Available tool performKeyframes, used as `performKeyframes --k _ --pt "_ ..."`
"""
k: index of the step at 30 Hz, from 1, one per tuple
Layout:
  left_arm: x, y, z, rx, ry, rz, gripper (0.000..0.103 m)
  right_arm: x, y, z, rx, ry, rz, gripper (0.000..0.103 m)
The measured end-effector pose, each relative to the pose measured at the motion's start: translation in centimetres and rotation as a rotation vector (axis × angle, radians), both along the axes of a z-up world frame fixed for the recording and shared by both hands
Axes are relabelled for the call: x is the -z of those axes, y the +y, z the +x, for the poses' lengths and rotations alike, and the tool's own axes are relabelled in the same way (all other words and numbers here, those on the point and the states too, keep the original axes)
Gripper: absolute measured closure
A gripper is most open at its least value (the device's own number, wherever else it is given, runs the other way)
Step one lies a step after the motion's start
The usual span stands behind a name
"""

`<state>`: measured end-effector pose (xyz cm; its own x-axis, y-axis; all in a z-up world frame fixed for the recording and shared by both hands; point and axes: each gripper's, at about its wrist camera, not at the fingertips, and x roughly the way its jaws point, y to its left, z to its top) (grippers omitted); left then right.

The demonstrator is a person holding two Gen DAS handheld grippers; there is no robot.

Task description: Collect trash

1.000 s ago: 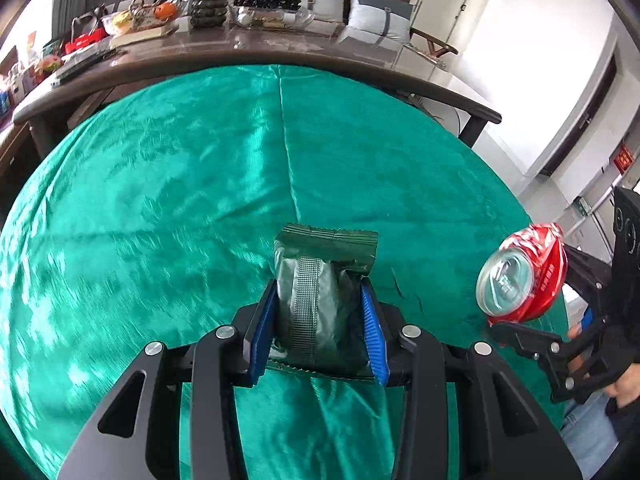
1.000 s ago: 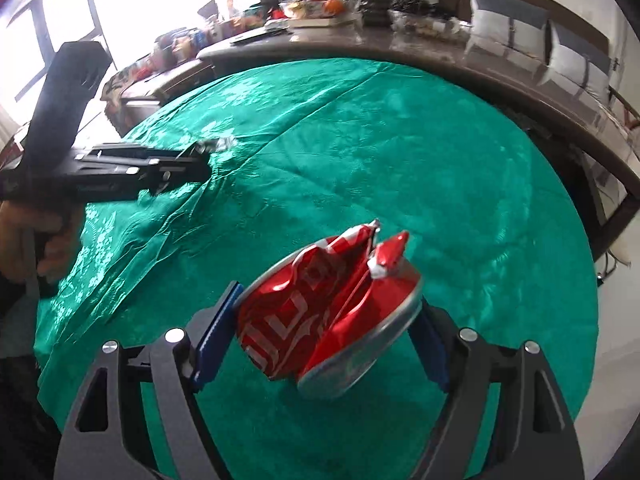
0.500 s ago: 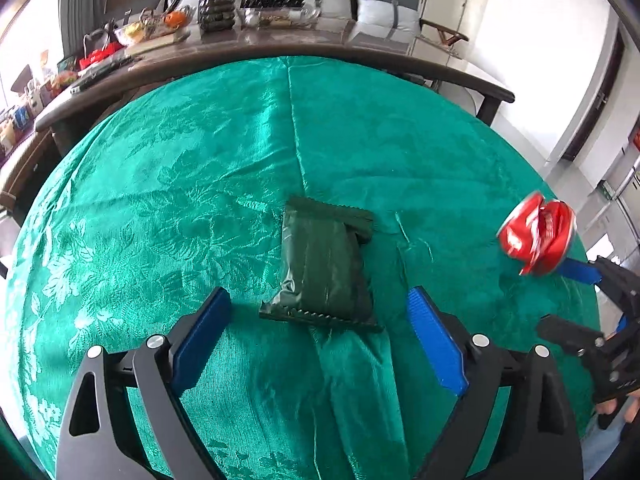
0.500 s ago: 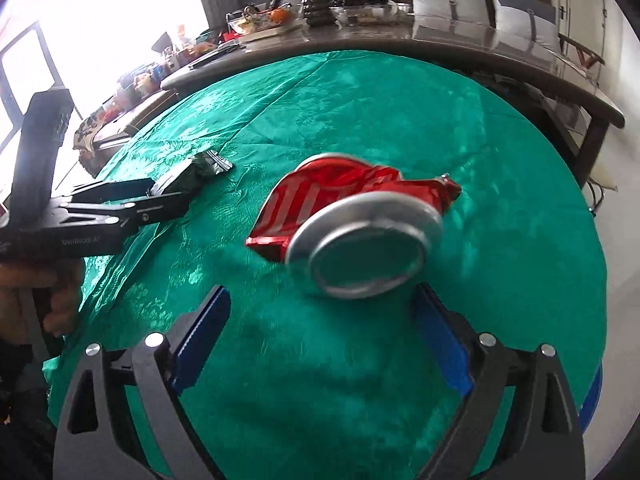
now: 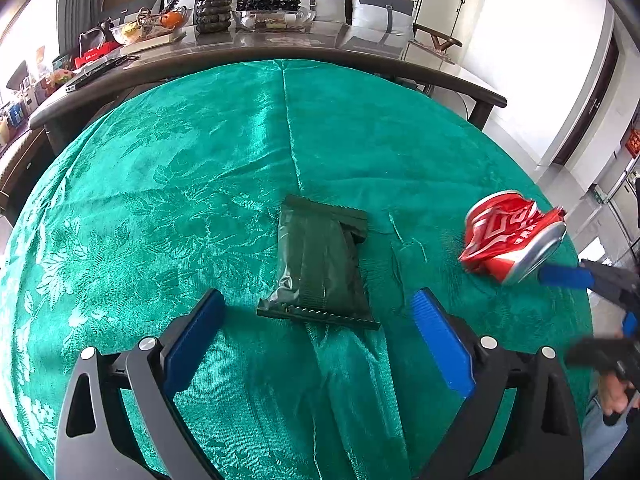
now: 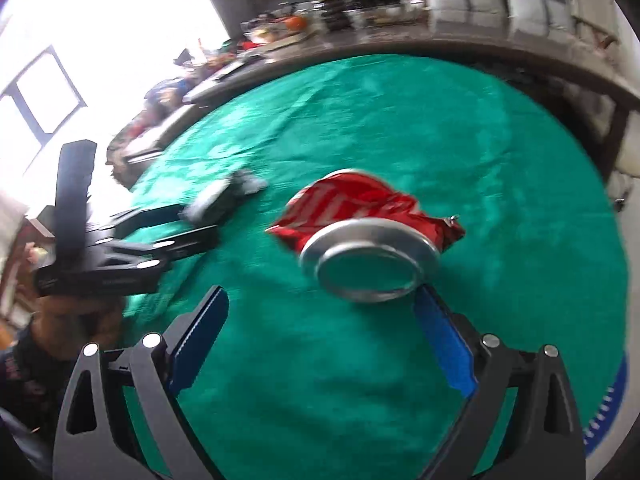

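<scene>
Where a second ago each gripper was clamped on a piece of trash, both now stand wide open and hold nothing. The left gripper (image 5: 316,336) has let go of the dark green snack wrapper (image 5: 320,268), which lies flat on the green tablecloth (image 5: 160,184) just ahead of the blue pads, touching neither. The right gripper (image 6: 320,328) has released the crushed red can (image 6: 360,236); it lies on its side on the cloth, silver end toward the camera, its rim close against the right pad, though blur hides whether they touch. Half a second ago both were already spread, and little has shifted since. From the left wrist view, can and wrapper sit near each other on the right half of the table, with the right gripper's blue pad just beside the can. No bin or bag shows in either view. Judging by this, the two pieces have been gathered into one spot, and the collecting step may be finished or paused before a final pickup.
</scene>
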<state>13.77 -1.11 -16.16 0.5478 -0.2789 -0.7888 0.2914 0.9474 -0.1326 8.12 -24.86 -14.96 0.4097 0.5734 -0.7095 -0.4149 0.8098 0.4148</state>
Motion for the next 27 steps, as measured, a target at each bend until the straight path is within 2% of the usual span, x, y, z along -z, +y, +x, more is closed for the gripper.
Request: performKeyframes --k 2,3,9,14,17,21,25,27 --pt "0.0 0.1 0.0 0.003 0.001 -0.005 0.009 -0.5 0.8 -0.9 -0.071 0.019 0.056 0.011" --pt "0.0 0.1 0.0 0.008 0.001 -0.007 0.009 -0.7 1.0 -1.2 -0.093 0.015 0.053 0.011" --pt "0.0 -0.1 -0.2 0.059 0.004 0.029 0.009 -1.7 -0.5 -1.6 -0.139 -0.066 -0.176 0.011" --pt "-0.2 -0.5 -0.2 0.076 0.020 0.021 0.009 -2.7 -3.3 -0.2 -0.156 -0.127 -0.284 0.011" --pt "-0.4 -0.9 -0.1 0.087 0.022 0.014 0.009 -2.2 -3.2 1.6 -0.238 -0.127 -0.356 0.011" --pt "-0.5 -1.2 0.4 0.092 0.027 0.028 0.010 -1.3 -0.9 3.9 -0.369 -0.129 -0.434 0.011" --pt "-0.4 -1.3 0.9 0.099 0.036 0.036 0.015 -1.0 0.8 5.9 -0.456 -0.115 -0.402 0.012" --pt "-0.4 -1.4 1.1 0.103 0.035 0.044 0.022 -1.1 1.2 6.1 -0.490 -0.089 -0.374 0.021"
